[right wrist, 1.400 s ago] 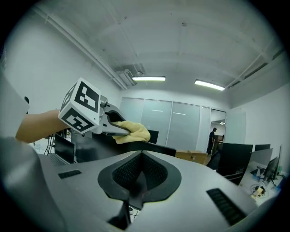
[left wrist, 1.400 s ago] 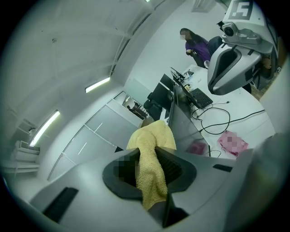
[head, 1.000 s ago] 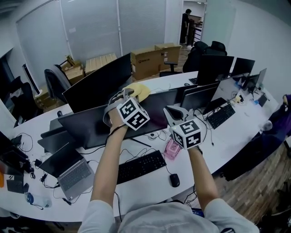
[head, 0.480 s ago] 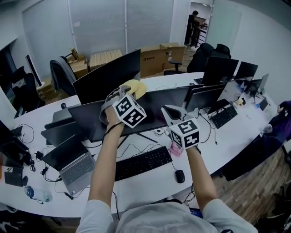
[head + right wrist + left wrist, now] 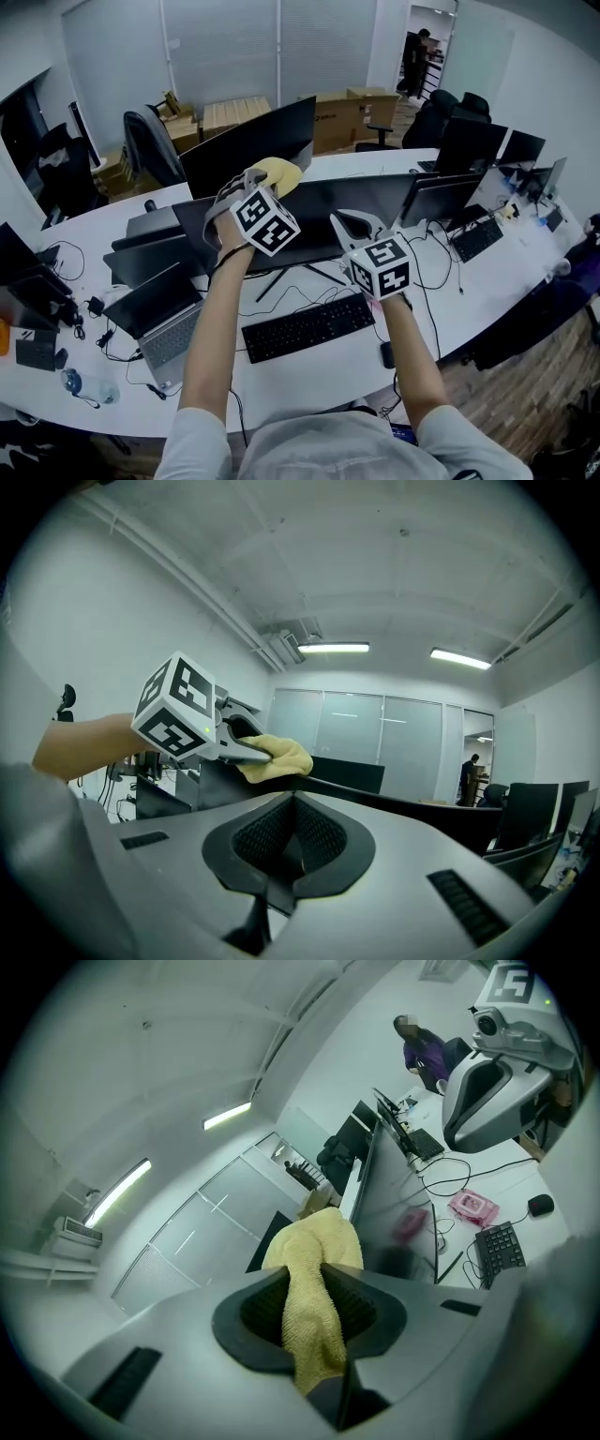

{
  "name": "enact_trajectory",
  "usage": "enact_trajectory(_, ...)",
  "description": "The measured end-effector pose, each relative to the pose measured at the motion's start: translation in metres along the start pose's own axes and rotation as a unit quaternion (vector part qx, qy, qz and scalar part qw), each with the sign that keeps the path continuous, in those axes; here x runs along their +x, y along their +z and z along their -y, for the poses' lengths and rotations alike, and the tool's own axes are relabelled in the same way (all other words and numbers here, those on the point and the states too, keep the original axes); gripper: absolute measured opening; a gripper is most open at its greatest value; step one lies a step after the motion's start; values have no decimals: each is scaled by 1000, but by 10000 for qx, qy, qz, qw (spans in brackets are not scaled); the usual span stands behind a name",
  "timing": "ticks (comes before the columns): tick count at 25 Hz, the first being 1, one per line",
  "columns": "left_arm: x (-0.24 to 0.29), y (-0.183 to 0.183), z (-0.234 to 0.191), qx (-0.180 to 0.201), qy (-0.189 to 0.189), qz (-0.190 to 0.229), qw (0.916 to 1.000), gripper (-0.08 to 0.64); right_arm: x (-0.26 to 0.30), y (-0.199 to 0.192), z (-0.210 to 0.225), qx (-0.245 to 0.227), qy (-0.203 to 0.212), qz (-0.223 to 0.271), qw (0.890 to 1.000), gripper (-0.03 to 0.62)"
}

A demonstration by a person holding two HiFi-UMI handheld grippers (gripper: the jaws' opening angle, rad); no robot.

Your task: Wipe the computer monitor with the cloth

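One nubby yellow terry cloth (image 5: 279,175) is pinched between the ribbed jaws of the left gripper (image 5: 251,178) at the top edge of the wide glossy black monitor (image 5: 309,214), while the right gripper (image 5: 340,223) is closed, holding nothing.

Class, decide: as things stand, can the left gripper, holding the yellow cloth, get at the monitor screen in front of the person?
Probably yes. The left gripper, shut on the cloth, is right by the top edge of the monitor, and nothing shows between cloth and screen.

Keyboard (image 5: 307,327) lies before the monitor (image 5: 319,223), laptop (image 5: 159,323) at its left.
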State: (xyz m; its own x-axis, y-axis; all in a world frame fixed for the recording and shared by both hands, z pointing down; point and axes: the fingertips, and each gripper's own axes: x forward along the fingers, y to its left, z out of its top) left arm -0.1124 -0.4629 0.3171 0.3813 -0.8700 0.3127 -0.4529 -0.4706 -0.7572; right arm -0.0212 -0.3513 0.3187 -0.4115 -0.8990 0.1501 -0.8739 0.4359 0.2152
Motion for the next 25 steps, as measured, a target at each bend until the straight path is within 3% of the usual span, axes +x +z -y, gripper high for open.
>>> enact_trajectory(16,-52,-107,-57,-404,527,-221,9975,95,40,4,-79,59,227,-69,9997,23)
enact_trajectory(25,-72,-144,-74,-569,677,-323,9956,94,61,13,-112,-59,508,-32,9987,23)
